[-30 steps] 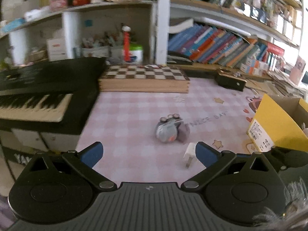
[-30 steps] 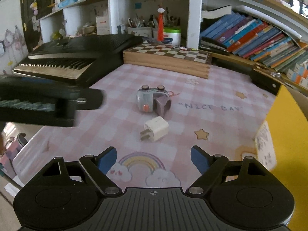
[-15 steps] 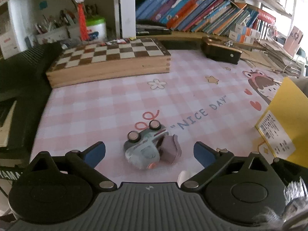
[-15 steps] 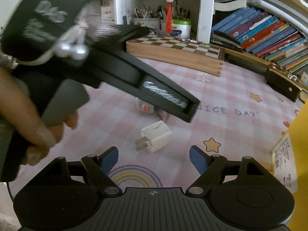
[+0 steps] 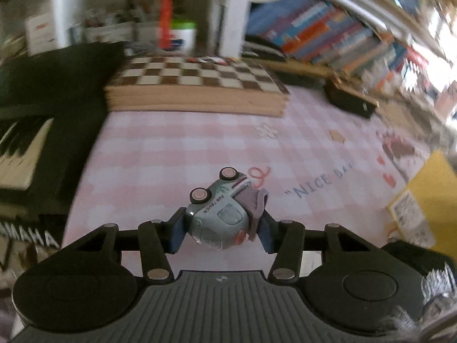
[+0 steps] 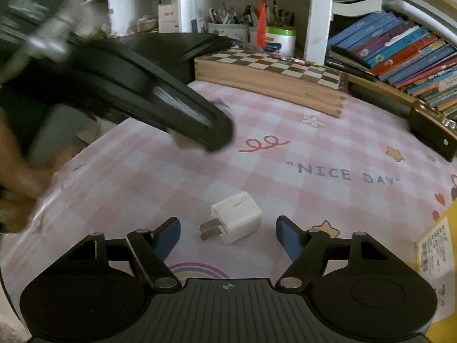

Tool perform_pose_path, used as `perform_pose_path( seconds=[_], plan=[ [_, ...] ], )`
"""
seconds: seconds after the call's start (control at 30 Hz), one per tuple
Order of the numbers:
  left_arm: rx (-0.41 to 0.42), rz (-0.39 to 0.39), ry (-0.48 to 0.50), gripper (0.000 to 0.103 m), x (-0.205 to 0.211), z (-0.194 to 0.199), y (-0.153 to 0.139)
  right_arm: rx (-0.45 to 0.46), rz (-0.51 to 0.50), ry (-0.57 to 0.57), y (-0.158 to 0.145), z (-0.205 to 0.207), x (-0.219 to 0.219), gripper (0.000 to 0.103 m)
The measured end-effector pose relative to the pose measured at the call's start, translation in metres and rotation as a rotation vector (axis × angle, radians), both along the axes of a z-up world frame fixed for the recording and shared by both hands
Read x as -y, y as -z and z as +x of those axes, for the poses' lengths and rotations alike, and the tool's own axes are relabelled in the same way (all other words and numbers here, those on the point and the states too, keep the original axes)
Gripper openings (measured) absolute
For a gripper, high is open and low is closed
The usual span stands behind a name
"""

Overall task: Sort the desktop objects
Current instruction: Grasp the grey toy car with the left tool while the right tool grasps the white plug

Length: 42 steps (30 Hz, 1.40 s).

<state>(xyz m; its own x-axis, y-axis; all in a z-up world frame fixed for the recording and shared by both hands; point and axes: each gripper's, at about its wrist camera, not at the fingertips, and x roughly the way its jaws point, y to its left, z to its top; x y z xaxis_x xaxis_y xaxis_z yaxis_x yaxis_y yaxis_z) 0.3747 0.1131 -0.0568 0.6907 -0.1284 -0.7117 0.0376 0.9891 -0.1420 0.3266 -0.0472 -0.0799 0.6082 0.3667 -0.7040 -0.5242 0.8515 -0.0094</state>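
Left gripper (image 5: pixel 221 234) closing narrow around a toy truck (image 5: pixel 225 214) lying on its side on the pink checked mat (image 5: pixel 185 154), blue pads (image 5: pixel 177 230) touching the toy on both sides. Right gripper (image 6: pixel 228 234) half open and closing, with a white plug (image 6: pixel 237 220) on the mat between and just ahead of its fingertips, untouched; yellow box (image 6: pixel 440 245) at far right

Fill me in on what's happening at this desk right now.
A person is sorting a pink checked desk mat with two handheld grippers. The left gripper is closing around a small grey-blue toy truck lying on its side. The right gripper is closing too, its fingers either side of a white plug-in charger cube without touching it. A yellow cardboard box waits alongside.
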Motion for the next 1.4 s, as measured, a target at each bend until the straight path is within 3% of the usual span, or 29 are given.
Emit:
perform_pose_path(
  seconds=[0.13, 0.23, 0.63, 0.9, 1.17, 1.4],
  plan=[
    [0.000, -0.065, -0.066, 0.048, -0.021, -0.024, -0.009, 0.015, -0.005, -0.036, -0.001, 0.000, -0.004, 0.058],
    [0.000, -0.094, -0.099, 0.048, -0.029, -0.044, -0.013, 0.016, 0.001, -0.051, -0.001, -0.001, -0.004, 0.043],
    [0.020, -0.161, -0.139, 0.048, -0.034, -0.088, -0.020, 0.042, 0.003, -0.008, -0.019, -0.011, 0.002, 0.044],
    [0.078, -0.211, -0.123, 0.048, -0.031, -0.113, -0.040, 0.091, 0.045, 0.050, -0.052, -0.029, 0.016, 0.044],
    [0.146, -0.289, -0.113, 0.048, -0.027, -0.148, -0.062, 0.115, 0.100, 0.132, -0.092, -0.060, 0.039, 0.044],
    [0.174, -0.329, -0.076, 0.048, -0.021, -0.177, -0.069, 0.119, 0.102, 0.162, -0.104, -0.096, 0.047, 0.044]
  ],
)
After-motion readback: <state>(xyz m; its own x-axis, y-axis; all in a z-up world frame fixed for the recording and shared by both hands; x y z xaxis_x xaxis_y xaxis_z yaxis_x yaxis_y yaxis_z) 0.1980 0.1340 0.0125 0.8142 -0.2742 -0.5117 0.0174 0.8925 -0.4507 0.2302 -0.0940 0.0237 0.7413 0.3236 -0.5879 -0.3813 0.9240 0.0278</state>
